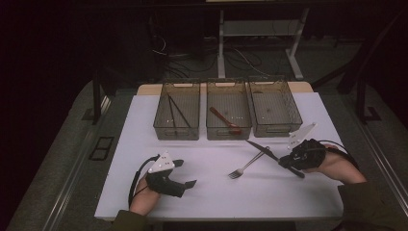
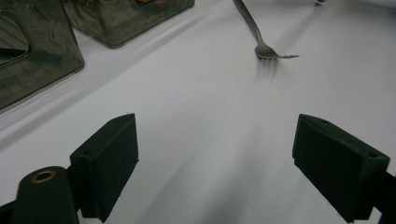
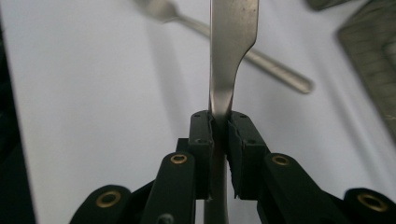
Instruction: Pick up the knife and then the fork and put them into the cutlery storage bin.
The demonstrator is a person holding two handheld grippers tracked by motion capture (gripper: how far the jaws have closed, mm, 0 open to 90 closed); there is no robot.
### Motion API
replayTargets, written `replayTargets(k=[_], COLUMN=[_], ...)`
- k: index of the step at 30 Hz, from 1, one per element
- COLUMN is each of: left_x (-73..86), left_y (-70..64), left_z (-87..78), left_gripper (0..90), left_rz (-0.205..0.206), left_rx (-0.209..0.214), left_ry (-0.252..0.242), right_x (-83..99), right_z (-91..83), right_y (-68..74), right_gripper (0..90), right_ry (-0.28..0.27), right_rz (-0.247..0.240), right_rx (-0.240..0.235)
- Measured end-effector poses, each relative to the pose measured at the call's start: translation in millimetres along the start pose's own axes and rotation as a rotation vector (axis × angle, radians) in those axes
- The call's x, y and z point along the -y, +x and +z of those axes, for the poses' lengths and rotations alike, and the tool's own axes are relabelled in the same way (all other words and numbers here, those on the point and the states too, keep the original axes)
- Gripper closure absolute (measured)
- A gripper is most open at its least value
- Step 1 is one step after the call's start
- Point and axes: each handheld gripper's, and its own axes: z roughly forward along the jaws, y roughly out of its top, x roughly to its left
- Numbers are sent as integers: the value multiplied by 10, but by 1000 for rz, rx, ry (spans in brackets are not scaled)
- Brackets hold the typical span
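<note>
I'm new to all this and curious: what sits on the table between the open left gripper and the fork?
Nothing: in the left gripper view, bare white table runs from the left gripper, jaws wide apart, up to the fork.

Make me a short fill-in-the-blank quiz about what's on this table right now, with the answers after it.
1. The right tongs are shut on a metal ____.
2. The left tongs are open over the white table and hold ____.
3. The fork lies on the table, not in any ____.
4. The wooden spoon lies in the ____ bin of three.

Answers: knife; nothing; bin; middle
</note>
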Motion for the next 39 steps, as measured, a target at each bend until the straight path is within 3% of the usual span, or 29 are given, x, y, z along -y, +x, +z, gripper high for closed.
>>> replayTargets(k=[7,15,23,30,39], left_x=[0,1,1,2,3], left_y=[-2,-3,2,5,9], left_z=[3,15,13,9,2], left_gripper=[134,134,135,135,135], left_rz=[0,0,4,-1,-2], left_rx=[2,0,1,1,0], left_ry=[4,3,7,1,-3], right_x=[76,92,-36,-210,-429], right_z=[-120,-280,-460,-602,-575], right_y=[-164,-372,-576,-823,-1135], right_gripper=[793,793,792,792,793], right_ry=[-136,-276,-343,-392,-355], right_rz=[133,241,358,411,448], right_rx=[69,112,191,249,319])
